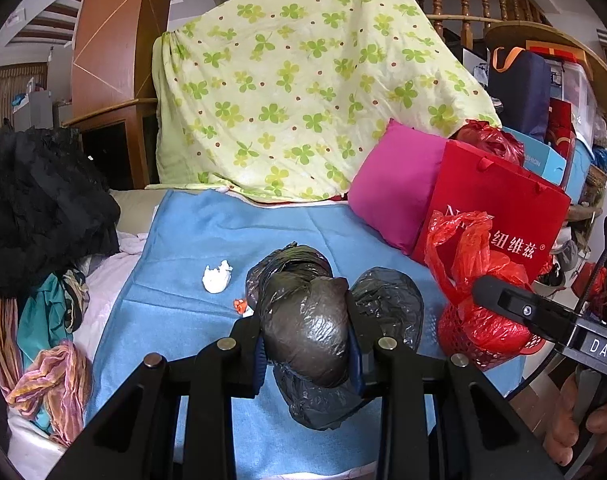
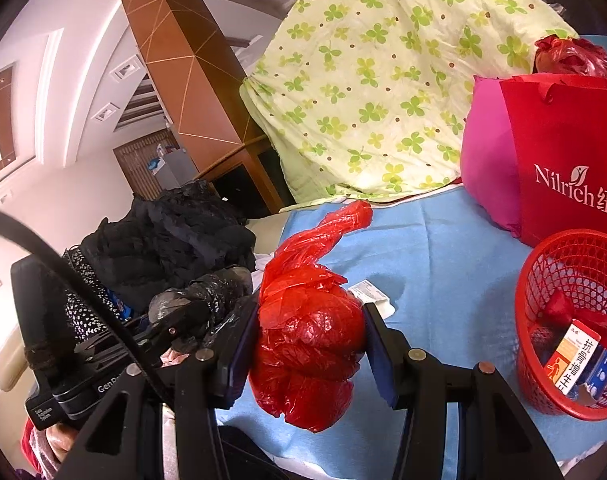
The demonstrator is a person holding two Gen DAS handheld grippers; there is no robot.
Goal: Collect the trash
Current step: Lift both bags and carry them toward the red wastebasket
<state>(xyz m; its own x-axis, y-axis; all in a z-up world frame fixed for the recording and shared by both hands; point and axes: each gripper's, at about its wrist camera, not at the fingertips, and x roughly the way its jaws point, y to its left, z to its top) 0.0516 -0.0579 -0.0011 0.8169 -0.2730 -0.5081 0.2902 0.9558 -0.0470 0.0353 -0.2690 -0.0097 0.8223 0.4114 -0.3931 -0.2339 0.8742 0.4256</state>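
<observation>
The left hand-held gripper [image 1: 309, 344] is clamped on a black plastic bag [image 1: 307, 332]. The right hand-held gripper [image 2: 309, 344] is closed on a red plastic bag [image 2: 307, 344], seemingly pinched firmly. Both are angled slightly downward.

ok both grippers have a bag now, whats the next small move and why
Probably carry the right gripper over to the red mesh basket and release there. Its jaws are clamped on the bunched red plastic bag, and the basket stands open-topped just to its right on the blue blanket, already holding trash. The left gripper's black plastic bag could follow.
</observation>
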